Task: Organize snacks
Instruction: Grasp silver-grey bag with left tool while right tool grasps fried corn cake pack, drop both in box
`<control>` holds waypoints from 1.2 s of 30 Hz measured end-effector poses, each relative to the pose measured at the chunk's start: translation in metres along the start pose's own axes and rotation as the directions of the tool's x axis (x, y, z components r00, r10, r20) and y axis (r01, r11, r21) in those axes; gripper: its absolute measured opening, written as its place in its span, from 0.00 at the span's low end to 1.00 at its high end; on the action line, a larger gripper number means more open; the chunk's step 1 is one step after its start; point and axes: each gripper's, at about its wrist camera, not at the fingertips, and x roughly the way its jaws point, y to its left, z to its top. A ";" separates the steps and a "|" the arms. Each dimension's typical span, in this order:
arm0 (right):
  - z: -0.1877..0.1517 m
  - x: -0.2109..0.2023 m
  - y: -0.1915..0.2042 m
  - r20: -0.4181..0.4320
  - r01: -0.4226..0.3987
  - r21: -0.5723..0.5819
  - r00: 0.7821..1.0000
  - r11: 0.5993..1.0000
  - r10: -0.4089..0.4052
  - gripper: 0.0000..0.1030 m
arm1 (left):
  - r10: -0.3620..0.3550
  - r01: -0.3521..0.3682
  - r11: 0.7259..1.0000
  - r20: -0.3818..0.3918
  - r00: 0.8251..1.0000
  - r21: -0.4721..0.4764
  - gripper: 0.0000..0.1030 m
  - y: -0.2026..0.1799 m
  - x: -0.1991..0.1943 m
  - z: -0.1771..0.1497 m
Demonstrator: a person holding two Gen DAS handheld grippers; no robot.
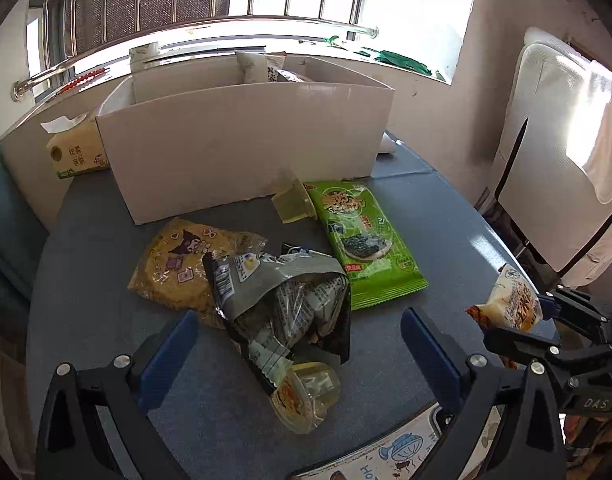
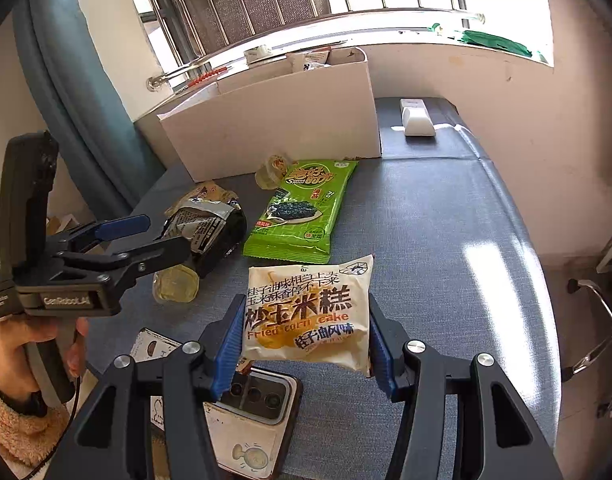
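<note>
My right gripper (image 2: 304, 332) is shut on a white fried corn cake packet (image 2: 308, 312), held above the blue table; the packet also shows in the left wrist view (image 1: 506, 304). My left gripper (image 1: 302, 344) is open, its fingers on either side of a crumpled silver-black bag (image 1: 282, 300); the left gripper also shows in the right wrist view (image 2: 146, 236). A jelly cup (image 1: 306, 398) lies just in front of the bag. A yellow cartoon packet (image 1: 178, 264), a green seaweed packet (image 1: 366, 240) and a second jelly cup (image 1: 294, 202) lie before a white cardboard box (image 1: 242, 148).
The box holds some snacks at its back. A tissue pack (image 1: 76, 152) stands left of it. A phone (image 2: 258, 396) lies at the table's near edge, and a white object (image 2: 416, 118) lies right of the box. A white chair (image 1: 554, 152) stands at the right.
</note>
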 end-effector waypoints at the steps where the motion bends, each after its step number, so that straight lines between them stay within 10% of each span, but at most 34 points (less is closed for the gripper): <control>1: -0.001 -0.002 0.000 0.006 0.003 -0.001 1.000 1.000 -0.003 0.58 | 0.012 -0.012 1.000 -0.023 1.000 -0.015 1.00 0.001 0.010 0.005; 4: -0.002 -0.003 -0.002 0.007 0.005 0.002 1.000 1.000 -0.005 0.58 | 0.046 -0.046 0.999 -0.041 0.998 -0.009 0.99 -0.001 0.030 0.013; 8: -0.004 -0.003 -0.001 0.004 -0.009 -0.004 1.000 1.000 0.009 0.58 | 0.012 -0.012 1.000 -0.025 1.000 -0.025 0.73 0.007 0.030 0.012; 18: 0.019 -0.001 0.002 0.038 -0.114 0.034 0.993 0.993 0.112 0.58 | -0.080 0.097 0.993 0.235 0.969 -0.061 0.71 0.040 -0.068 0.011; 28: 0.164 0.019 0.032 0.138 -0.191 -0.020 0.972 0.981 0.192 0.58 | -0.082 0.140 0.983 0.391 0.917 -0.121 0.71 0.102 -0.079 0.119; 36: 0.266 0.094 0.042 0.052 -0.145 -0.021 0.988 0.989 0.146 0.59 | -0.100 0.166 0.969 0.322 0.941 -0.182 0.72 0.131 -0.015 0.214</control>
